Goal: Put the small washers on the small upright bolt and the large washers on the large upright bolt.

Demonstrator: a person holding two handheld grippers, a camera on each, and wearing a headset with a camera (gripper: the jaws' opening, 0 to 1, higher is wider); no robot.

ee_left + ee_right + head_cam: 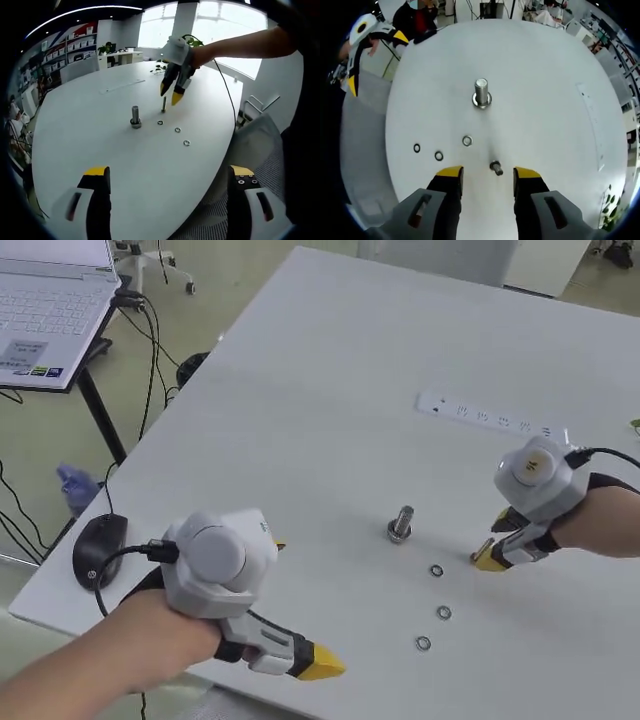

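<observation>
Washers, three: first (437, 570), second (444, 612), third (423, 643); loose and flat on the table (320, 380); set in a short row whose long axis runs from just beside the large bolt (400, 523) back toward your edge; which are small and which large is too fine to tell.

Large bolt: upright on its wider base, mid-table, at the far end of the row.

Small bolt (495, 167): upright, to the right of the row; stands just ahead of the jaw tips of your right hand-held gripper (489, 175), in line with the gap, untouched.

Right hand-held gripper: jaws parted, nothing held; the row lies to its left, the first washer closest; this is the nearer hand, and the pick looks to need only a short sideways shift.

Left hand-held gripper (170, 172): jaws spread wide, empty; low at your near edge, well apart from both bolts; the row lies ahead of it.

Surroundings: power strip (490, 418) beyond the bolts; mouse (98, 548) at the table's left corner; laptop (50, 310) on a separate stand, off to the left.
</observation>
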